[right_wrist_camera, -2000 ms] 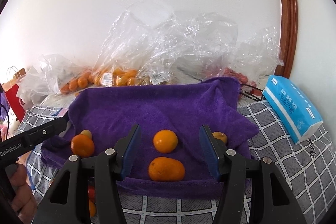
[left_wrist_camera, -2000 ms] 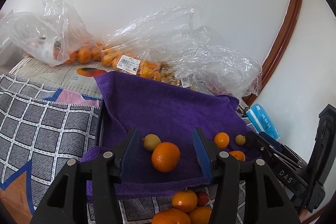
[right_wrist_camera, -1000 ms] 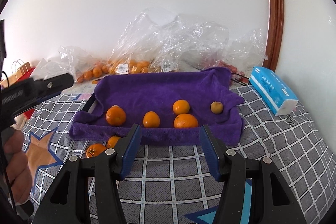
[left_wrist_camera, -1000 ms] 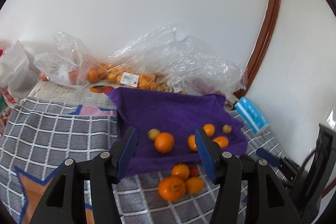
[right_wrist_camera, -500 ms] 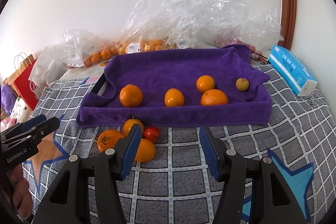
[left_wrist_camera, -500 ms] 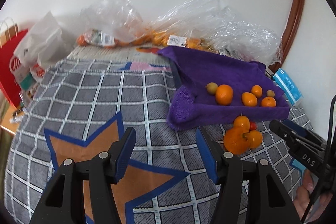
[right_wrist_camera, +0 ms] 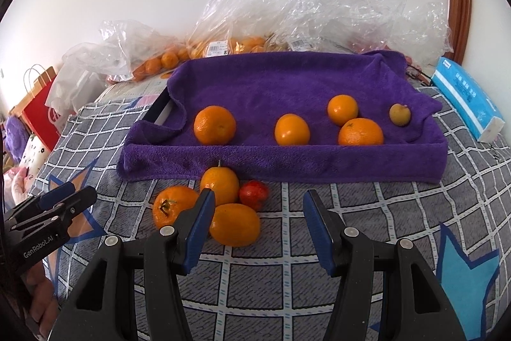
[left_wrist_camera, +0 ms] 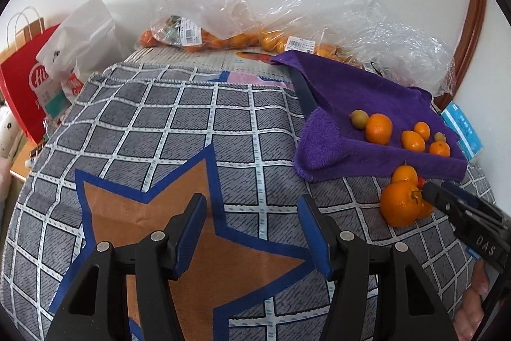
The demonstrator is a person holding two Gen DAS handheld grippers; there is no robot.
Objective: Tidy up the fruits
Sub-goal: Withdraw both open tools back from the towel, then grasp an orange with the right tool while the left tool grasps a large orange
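A purple towel [right_wrist_camera: 287, 79] lines a tray that holds several oranges, such as one at its left [right_wrist_camera: 214, 124], and a small yellow-brown fruit [right_wrist_camera: 400, 114]. In front of it, on the checked cloth [right_wrist_camera: 367, 213], lies a pile of three oranges [right_wrist_camera: 234, 224] and a red fruit [right_wrist_camera: 254, 194]. My right gripper [right_wrist_camera: 258, 194] hangs open just before this pile, its left finger overlapping the pile's near side. Nothing is between its pads. My left gripper [left_wrist_camera: 252, 200] is open and empty above the orange star pattern, left of the pile [left_wrist_camera: 399, 203] and the towel [left_wrist_camera: 351, 91].
Clear plastic bags of fruit [right_wrist_camera: 242, 43] lie along the wall behind the tray. A red paper bag [left_wrist_camera: 28, 79] and a white bag stand at the far left. A blue tissue pack [right_wrist_camera: 463, 98] lies right of the tray. A hand [right_wrist_camera: 41, 299] holds the other gripper.
Both grippers have drawn back from the towel and tipped downward. The left view has swung left over the checked cloth. The fruit pile now lies close before the right gripper. Jaws unchanged.
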